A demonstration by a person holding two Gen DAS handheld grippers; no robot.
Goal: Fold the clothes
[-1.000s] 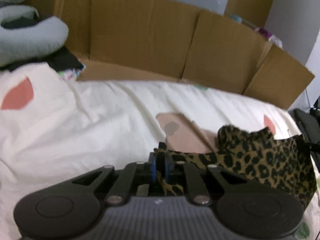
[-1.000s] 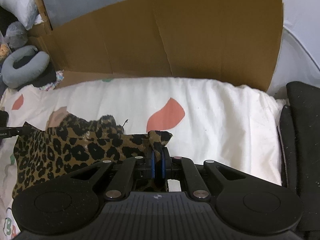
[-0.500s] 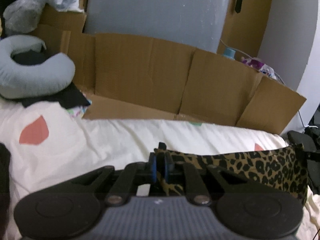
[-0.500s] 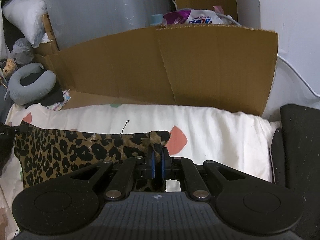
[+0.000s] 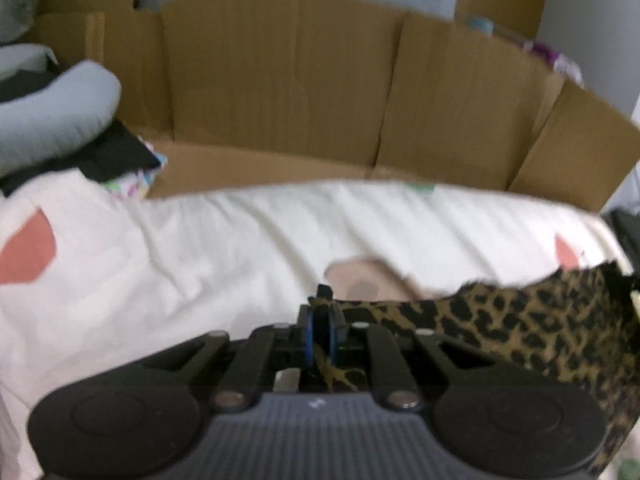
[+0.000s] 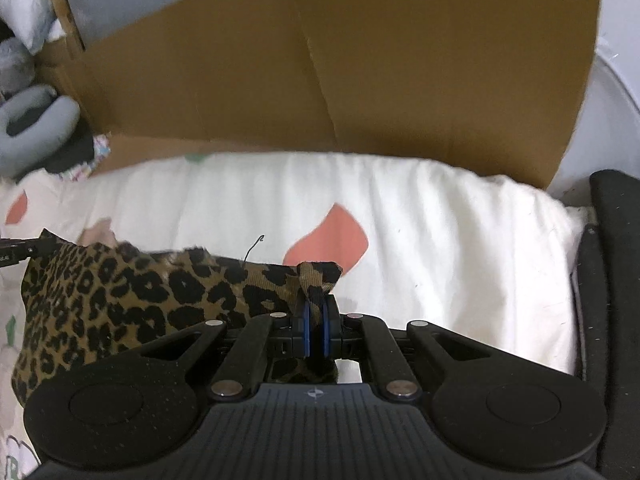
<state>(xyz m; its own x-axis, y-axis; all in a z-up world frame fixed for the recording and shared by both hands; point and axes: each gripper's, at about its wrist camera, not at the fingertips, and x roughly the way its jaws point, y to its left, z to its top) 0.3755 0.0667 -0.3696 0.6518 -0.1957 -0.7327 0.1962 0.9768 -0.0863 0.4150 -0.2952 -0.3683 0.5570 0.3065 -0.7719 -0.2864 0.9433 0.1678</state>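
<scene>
A white bedcover (image 5: 248, 240) with salmon patches lies before a cardboard wall (image 5: 280, 92). Left gripper (image 5: 320, 330) — clamped on one top corner of the leopard-print garment (image 6: 132, 296). Right gripper (image 6: 316, 330) — pinching the other corner, cloth spanning between them above the cover.

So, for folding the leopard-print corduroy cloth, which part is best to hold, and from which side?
Hold the leopard-print corduroy cloth at the two ends of its top edge, one from each side. The left gripper and right gripper each pinch a corner, so the edge runs stretched between them.
</scene>
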